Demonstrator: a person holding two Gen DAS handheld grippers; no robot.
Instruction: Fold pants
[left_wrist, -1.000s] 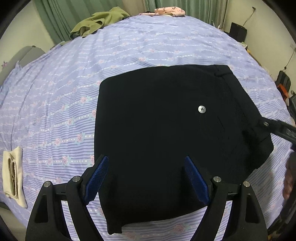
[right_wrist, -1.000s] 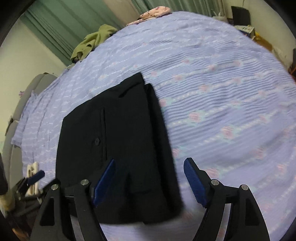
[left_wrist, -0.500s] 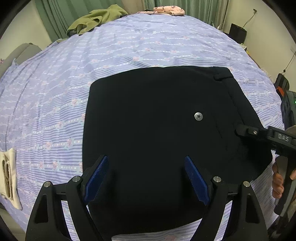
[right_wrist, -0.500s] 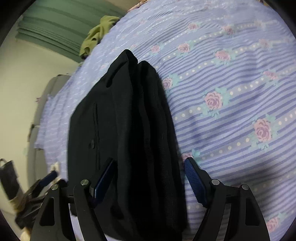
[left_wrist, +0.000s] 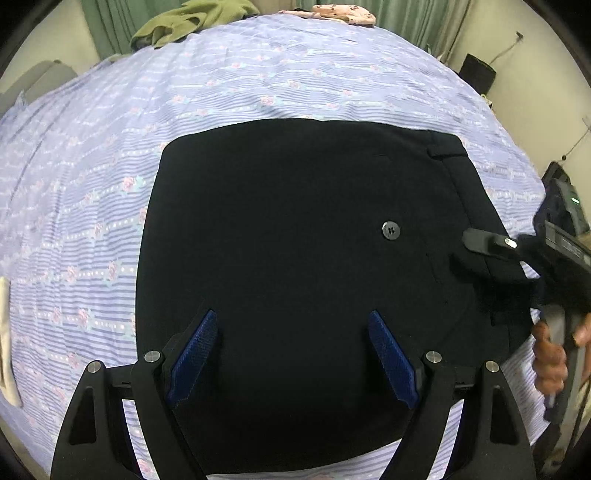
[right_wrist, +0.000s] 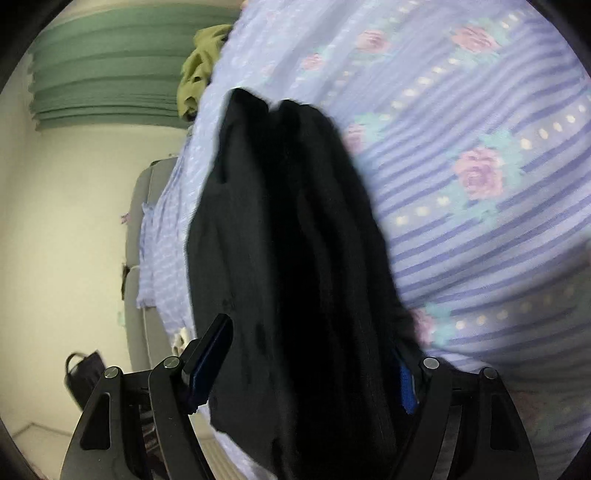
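Note:
Folded black pants (left_wrist: 295, 240) lie on the bed, a small button (left_wrist: 390, 230) on their right part, the waistband along the right edge. My left gripper (left_wrist: 291, 354) is open, its blue pads over the pants' near part, nothing between them gripped. My right gripper (right_wrist: 314, 365) is open with its jaws on either side of the stacked pants edge (right_wrist: 295, 258). In the left wrist view it (left_wrist: 469, 253) comes in from the right at the waistband, one finger above the cloth.
The bed has a lilac striped sheet with roses (left_wrist: 258, 85). A green garment (left_wrist: 184, 22) and a pink one (left_wrist: 343, 11) lie at the far edge. A cream object (left_wrist: 7, 343) lies at the left. Green curtains (right_wrist: 110, 66) hang behind.
The right gripper has moved in low onto the pants' right edge, so the folded layers now sit between its jaws. The left gripper has edged forward over the pants.

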